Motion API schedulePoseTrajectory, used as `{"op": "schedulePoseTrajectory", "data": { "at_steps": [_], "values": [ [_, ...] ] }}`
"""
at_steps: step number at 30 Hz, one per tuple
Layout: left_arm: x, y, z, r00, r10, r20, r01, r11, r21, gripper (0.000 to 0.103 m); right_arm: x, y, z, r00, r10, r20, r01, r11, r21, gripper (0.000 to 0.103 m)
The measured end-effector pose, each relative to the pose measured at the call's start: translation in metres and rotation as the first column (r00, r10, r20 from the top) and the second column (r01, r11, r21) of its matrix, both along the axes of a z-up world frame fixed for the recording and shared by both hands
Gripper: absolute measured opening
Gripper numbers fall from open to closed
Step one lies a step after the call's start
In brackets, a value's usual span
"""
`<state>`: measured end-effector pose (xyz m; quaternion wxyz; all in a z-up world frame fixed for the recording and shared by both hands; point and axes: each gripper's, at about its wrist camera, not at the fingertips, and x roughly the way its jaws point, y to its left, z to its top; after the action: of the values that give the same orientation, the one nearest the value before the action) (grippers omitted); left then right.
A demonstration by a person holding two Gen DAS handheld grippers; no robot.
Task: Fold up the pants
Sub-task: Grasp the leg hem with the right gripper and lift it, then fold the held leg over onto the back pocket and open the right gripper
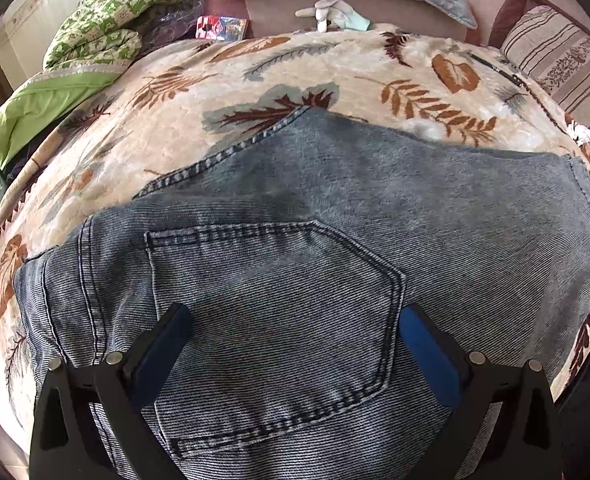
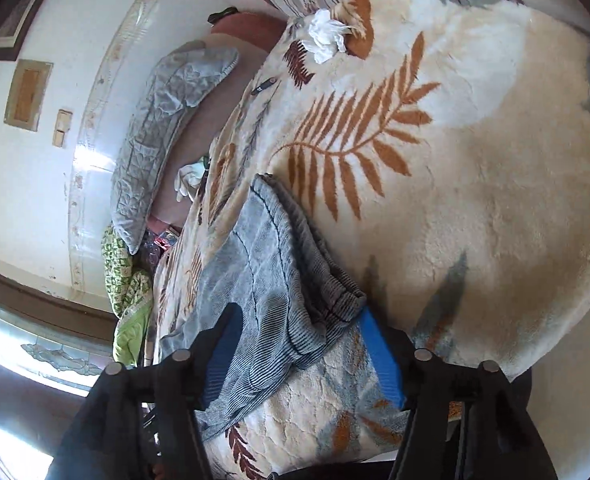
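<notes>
The folded, faded blue denim pants (image 1: 315, 248) lie flat on the cream leaf-patterned plush blanket (image 1: 215, 80), long axis across the left wrist view, waistband leftward. The left gripper (image 1: 295, 320) hovers wide over the back pocket. The right gripper (image 2: 299, 320), jaws apart, straddles the pants' edge without pressing.

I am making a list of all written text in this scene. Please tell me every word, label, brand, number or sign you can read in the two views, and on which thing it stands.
No text can be read in either view.
Red printed packet beside the green quilt: it bears coloured print, too small and blurred to read.
Jeans: no label or brand tag shows, only stitching on the back pocket.
Leaf-pattern blanket: pattern only, no writing.
</notes>
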<state>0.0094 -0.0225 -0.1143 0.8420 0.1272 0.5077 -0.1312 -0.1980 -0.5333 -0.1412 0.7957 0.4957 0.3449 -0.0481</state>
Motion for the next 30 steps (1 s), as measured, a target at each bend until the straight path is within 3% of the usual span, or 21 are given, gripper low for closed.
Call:
{"op": "schedulePoseTrajectory", "data": {
  "at_steps": [3, 6, 8, 15, 21, 26, 30],
  "values": [
    [-0.007, -0.008, -0.002, 0.999, -0.029, 0.032, 0.027, 0.998, 0.053, 0.103, 0.010, 0.001, -0.001, 1.000, -0.013, -0.015, 0.013, 1.000, -0.012, 0.067],
    [-0.006, -0.006, -0.001, 0.999, -0.030, 0.017, 0.029, 0.999, 0.037, 0.103, 0.020, -0.001, 0.001, 1.000, -0.004, -0.013, 0.003, 1.000, -0.028, 0.064],
    [-0.005, -0.003, 0.002, 1.000, -0.029, 0.004, 0.029, 0.999, 0.018, 0.103, 0.027, 0.002, 0.004, 0.999, 0.016, -0.048, -0.019, 0.997, -0.076, 0.032],
    [-0.007, 0.035, 0.026, 0.997, 0.040, 0.061, -0.038, 0.999, -0.037, 0.103, 0.038, 0.025, 0.043, 0.999, 0.047, -0.006, -0.047, 0.977, -0.206, 0.028],
    [0.001, 0.080, 0.029, 0.988, 0.155, 0.012, -0.152, 0.981, -0.123, 0.103, 0.070, 0.085, 0.088, 0.982, 0.186, 0.031, -0.167, 0.934, -0.317, 0.027],
    [-0.003, 0.080, 0.039, 0.989, 0.144, 0.036, -0.137, 0.979, -0.148, 0.103, 0.099, 0.167, 0.107, 0.936, 0.353, 0.015, -0.322, 0.868, -0.379, 0.027],
    [-0.005, 0.078, 0.047, 0.990, 0.131, 0.054, -0.121, 0.979, -0.164, 0.103, 0.117, 0.236, 0.100, 0.871, 0.491, -0.025, -0.464, 0.802, -0.375, 0.027]
  ]
}}
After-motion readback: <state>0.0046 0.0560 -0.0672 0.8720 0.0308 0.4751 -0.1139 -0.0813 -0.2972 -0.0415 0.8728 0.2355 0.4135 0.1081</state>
